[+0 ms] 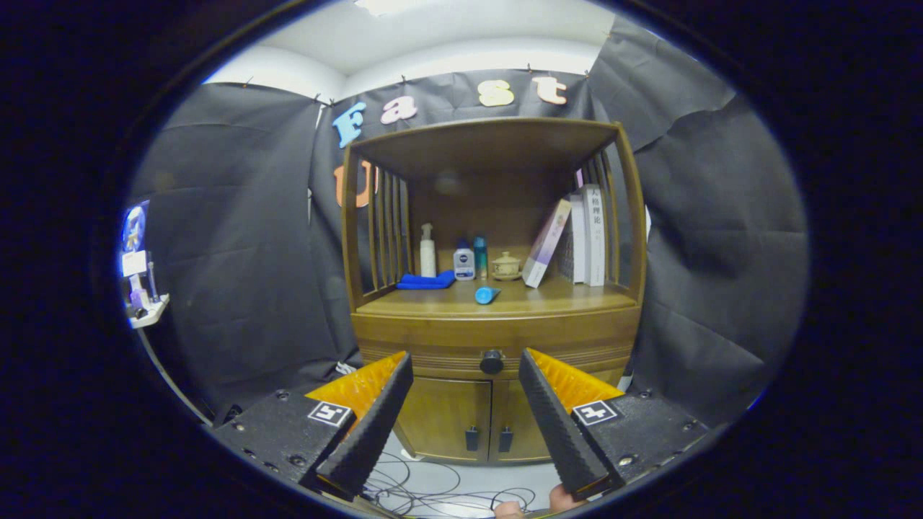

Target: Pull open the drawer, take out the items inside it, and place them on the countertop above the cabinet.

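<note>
Gripper [465, 360] is hovering with fingers spread wide, holding nothing, knob [492, 361] lying between them on the shut drawer [497, 339]. Blue item [487, 294] is lying on the countertop [577, 297]. If pulling: center on knob, close squarely, draw straight back.

Your gripper [465, 360] is hovering with fingers spread wide, short of the cabinet [494, 317], framing the closed drawer's knob [492, 361], a blue bottle [486, 295] is lying on the countertop [562, 297] above that knob.
</note>
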Motion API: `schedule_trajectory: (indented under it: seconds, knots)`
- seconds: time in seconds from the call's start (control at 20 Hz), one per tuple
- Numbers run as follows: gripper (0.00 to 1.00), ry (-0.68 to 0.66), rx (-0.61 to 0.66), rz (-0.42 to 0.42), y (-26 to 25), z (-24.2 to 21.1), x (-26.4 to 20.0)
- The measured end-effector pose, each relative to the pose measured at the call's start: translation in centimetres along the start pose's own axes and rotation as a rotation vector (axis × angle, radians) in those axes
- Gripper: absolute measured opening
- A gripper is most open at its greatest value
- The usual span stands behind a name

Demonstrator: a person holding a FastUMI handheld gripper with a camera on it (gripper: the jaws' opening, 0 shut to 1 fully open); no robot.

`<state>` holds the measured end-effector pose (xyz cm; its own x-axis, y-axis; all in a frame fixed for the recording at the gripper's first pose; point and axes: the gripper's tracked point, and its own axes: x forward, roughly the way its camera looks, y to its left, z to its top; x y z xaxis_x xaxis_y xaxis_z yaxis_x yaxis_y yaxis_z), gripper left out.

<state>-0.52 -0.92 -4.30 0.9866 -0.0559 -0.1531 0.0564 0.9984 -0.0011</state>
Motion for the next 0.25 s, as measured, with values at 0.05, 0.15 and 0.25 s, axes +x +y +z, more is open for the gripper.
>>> schedule_trajectory:
  seconds: [0.05,0.15,0.25]
  knots:
    - [0.97,-0.011,0.003,0.003,0.0,0.0,-1.0]
    - [0.97,-0.021,0.013,0.011,0.1,0.1,-2.6]
    - [0.97,-0.042,0.028,0.018,-0.1,0.8,-4.0]
